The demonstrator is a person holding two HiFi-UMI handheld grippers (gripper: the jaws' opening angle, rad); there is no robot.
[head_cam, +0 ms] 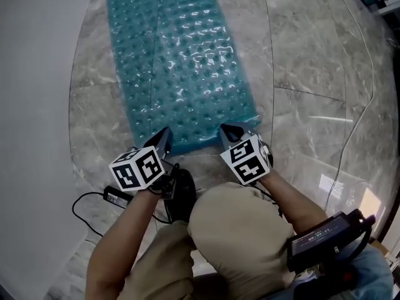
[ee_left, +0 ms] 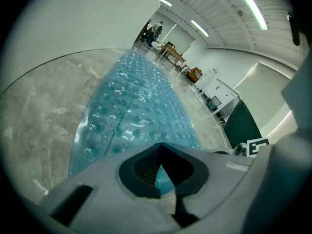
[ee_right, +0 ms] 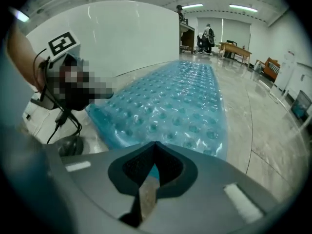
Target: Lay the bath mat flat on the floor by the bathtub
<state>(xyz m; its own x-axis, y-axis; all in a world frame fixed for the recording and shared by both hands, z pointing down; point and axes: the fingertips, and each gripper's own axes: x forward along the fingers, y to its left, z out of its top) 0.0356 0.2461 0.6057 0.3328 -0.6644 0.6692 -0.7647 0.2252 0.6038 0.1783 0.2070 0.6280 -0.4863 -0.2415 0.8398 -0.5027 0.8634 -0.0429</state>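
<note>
While both pairs of jaws are clamped almost together, the left gripper [head_cam: 164, 135] and right gripper [head_cam: 230, 130] each pinch the near edge of the translucent teal bubbled plastic bath mat [head_cam: 178, 61], one per corner. Mat runs away from them along the grey marble-tile floor [head_cam: 312, 55], its left edge just beside the white curved bathtub wall [head_cam: 37, 74].

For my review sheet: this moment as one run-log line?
left tool: shut on bath mat, near-left corner | right tool: shut on near-right corner | bath mat: spread along floor
</note>
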